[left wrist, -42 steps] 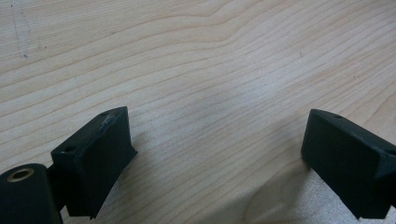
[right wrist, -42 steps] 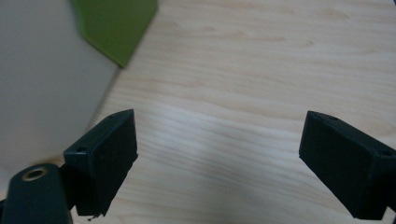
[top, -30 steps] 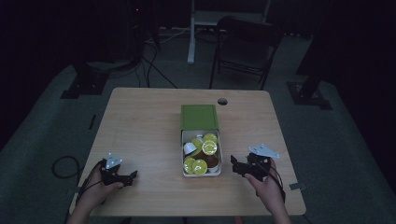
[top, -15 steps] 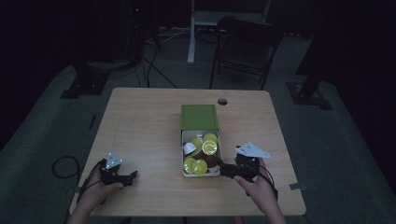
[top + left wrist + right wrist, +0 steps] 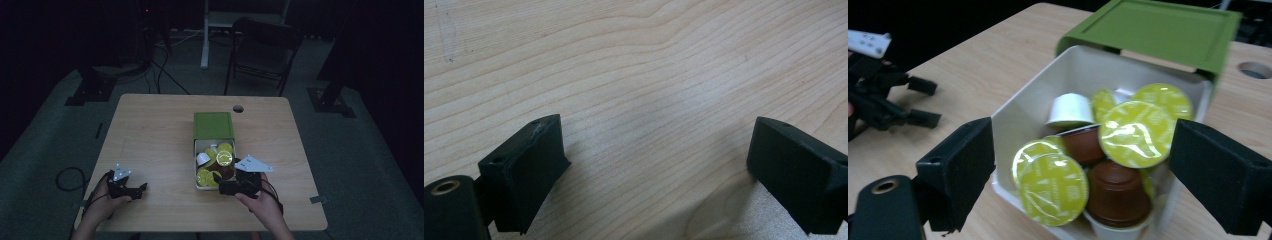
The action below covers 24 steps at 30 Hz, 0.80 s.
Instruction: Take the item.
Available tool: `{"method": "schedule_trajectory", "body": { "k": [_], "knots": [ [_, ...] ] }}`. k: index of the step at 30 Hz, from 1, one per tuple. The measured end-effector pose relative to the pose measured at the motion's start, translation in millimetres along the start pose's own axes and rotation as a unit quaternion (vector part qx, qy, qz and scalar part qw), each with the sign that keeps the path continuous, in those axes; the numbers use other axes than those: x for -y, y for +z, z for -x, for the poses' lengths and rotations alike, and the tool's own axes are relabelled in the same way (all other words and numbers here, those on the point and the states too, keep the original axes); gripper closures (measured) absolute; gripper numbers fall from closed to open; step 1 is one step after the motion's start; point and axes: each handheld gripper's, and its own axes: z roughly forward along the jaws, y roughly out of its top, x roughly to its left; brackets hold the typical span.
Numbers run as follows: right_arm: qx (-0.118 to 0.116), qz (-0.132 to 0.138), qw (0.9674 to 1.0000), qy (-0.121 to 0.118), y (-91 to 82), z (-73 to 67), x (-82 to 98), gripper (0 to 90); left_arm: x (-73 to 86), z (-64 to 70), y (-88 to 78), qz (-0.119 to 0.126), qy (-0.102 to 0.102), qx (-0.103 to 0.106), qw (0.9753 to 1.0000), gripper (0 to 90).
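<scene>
A white box (image 5: 195, 165) stands open on the table, its green lid (image 5: 213, 125) folded back on the far side. Inside lie several coffee capsules (image 5: 224, 157) with yellow-green foil tops, plus a white one (image 5: 202, 159). My right gripper (image 5: 218, 184) is open at the box's near end. In the right gripper view its jaws straddle the box (image 5: 1018, 105), with a foil-topped capsule (image 5: 1135, 132) and a brown capsule (image 5: 1118, 192) between them, untouched. My left gripper (image 5: 141, 191) rests open near the table's front left. Bare wood lies between its jaws (image 5: 656, 150).
The wooden table (image 5: 150, 130) has a cable hole (image 5: 238, 108) behind the lid. A dark chair (image 5: 262, 45) stands beyond the far edge, and a cable loop (image 5: 65, 177) lies on the floor at the left. The left gripper (image 5: 930, 102) appears far off in the right gripper view.
My right gripper has moved left from the table's front right up to the near end of the box. The left gripper has stayed where it was.
</scene>
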Motion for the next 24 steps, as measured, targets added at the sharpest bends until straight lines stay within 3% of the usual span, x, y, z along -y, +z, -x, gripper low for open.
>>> {"method": "schedule_trajectory", "body": {
  "k": [8,24],
  "knots": [
    [-0.018,-0.022,0.9995,-0.012,17.9,-16.6,8.7,15.1,0.0,0.0,0.0,0.0,0.0,0.0,1.0,8.7],
    [-0.009,-0.061,0.9978,-0.024,48.8,-20.1,31.7,21.5,0.0,0.0,0.0,0.0,0.0,0.0,1.0,8.7]
  ]
}}
